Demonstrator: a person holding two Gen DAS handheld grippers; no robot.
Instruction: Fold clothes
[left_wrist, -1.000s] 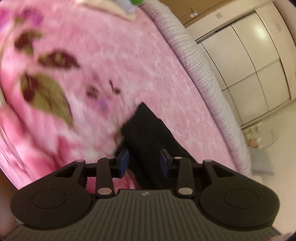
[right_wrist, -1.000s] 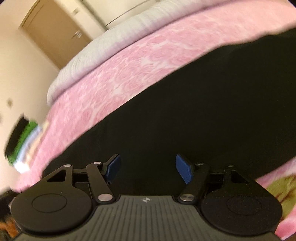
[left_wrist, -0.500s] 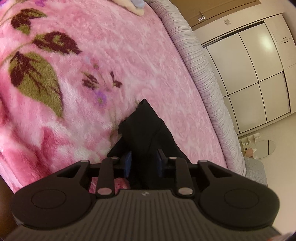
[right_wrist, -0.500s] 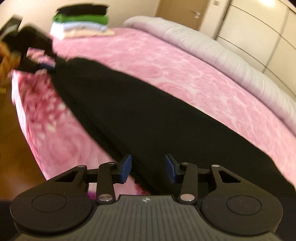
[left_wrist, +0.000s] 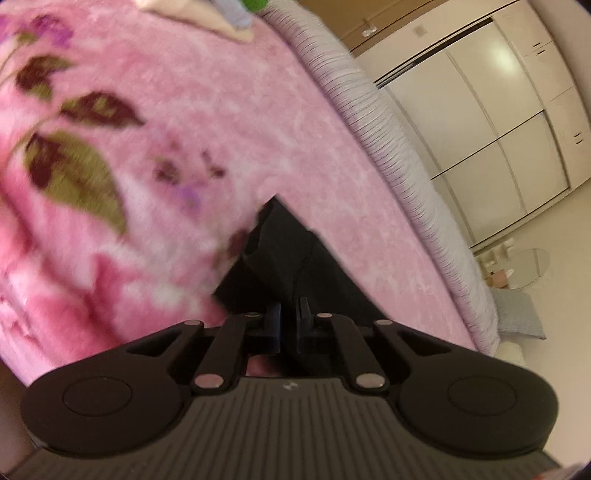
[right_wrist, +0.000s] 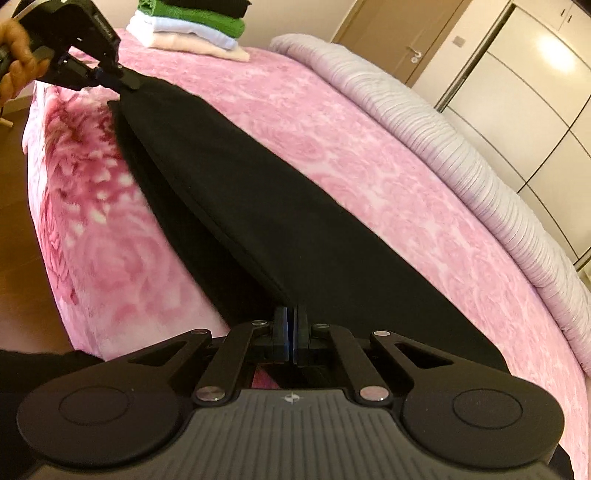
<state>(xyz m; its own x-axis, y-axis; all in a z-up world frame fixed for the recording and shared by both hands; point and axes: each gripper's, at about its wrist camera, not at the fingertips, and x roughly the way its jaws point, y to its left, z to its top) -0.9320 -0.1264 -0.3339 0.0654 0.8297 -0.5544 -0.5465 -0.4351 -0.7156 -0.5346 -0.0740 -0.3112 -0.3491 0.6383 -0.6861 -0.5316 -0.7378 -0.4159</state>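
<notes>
Pink floral blanket (right_wrist: 369, 147) on bed carries black garment (right_wrist: 288, 221), stretched long. Left gripper (left_wrist: 289, 317) and right gripper (right_wrist: 291, 332): jaws just closed, pinching opposite ends. Risk: thin pinch slips on lift; double layer shifts, fold skews.

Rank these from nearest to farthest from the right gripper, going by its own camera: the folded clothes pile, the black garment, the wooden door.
1. Black garment: caught in the right gripper jaws, stretching away up-left.
2. Folded clothes pile: far corner of the pink blanket, upper left.
3. Wooden door: beyond the bed, top right of centre.
</notes>
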